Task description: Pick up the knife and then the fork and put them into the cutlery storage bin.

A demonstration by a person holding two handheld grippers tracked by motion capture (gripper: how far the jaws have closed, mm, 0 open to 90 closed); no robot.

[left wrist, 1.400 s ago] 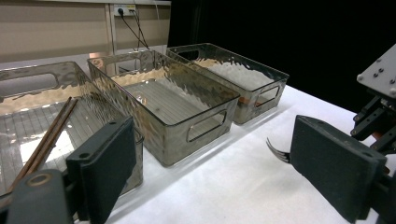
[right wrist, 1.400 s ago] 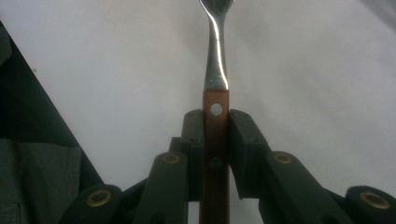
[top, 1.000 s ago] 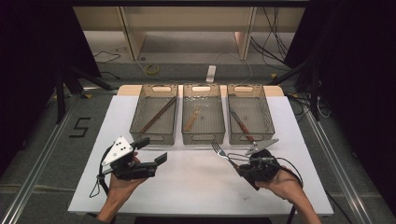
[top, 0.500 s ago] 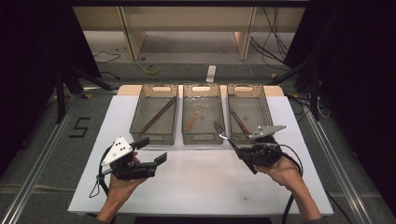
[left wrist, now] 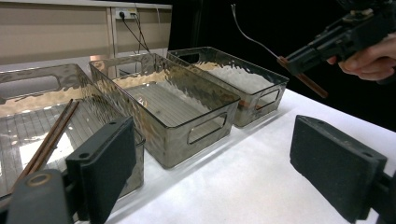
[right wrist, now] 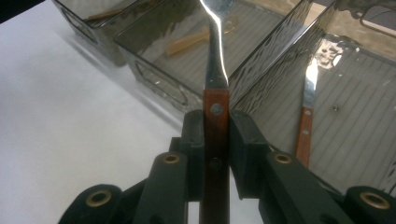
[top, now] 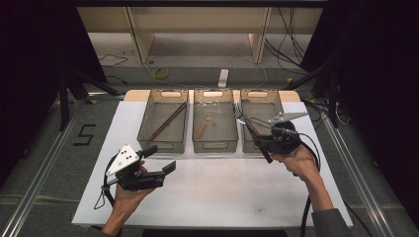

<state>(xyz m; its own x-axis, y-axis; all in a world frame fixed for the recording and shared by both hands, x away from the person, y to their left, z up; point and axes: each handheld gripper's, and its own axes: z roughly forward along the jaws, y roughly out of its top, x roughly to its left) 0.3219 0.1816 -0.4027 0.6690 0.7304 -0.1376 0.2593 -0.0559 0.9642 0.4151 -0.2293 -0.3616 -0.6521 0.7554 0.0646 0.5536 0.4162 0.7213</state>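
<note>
A fork [top: 245, 120] with a red-brown wooden handle is clamped in my right gripper [top: 258, 139], tines pointing up and away over the near left part of the right tray [top: 257, 92]. In the right gripper view the jaws pinch the fork handle [right wrist: 215, 121], and a wooden-handled knife [right wrist: 306, 116] lies in the tray beyond. My left gripper [top: 160, 158] stands open and empty over the white table, in front of the left tray [top: 143, 126]. Its pads [left wrist: 105, 163] are wide apart. Chopsticks [left wrist: 46, 140] lie in that left tray.
The middle tray [top: 213, 146] holds a small wooden utensil [top: 203, 127]. All three trays sit side by side at the far edge of the white tabletop [top: 222, 192]. Cables and shelving lie on the floor beyond, with dark drapes at both sides.
My right gripper has carried the fork away from me and slightly right, from the open table up over the right tray. The left gripper has stayed put.
</note>
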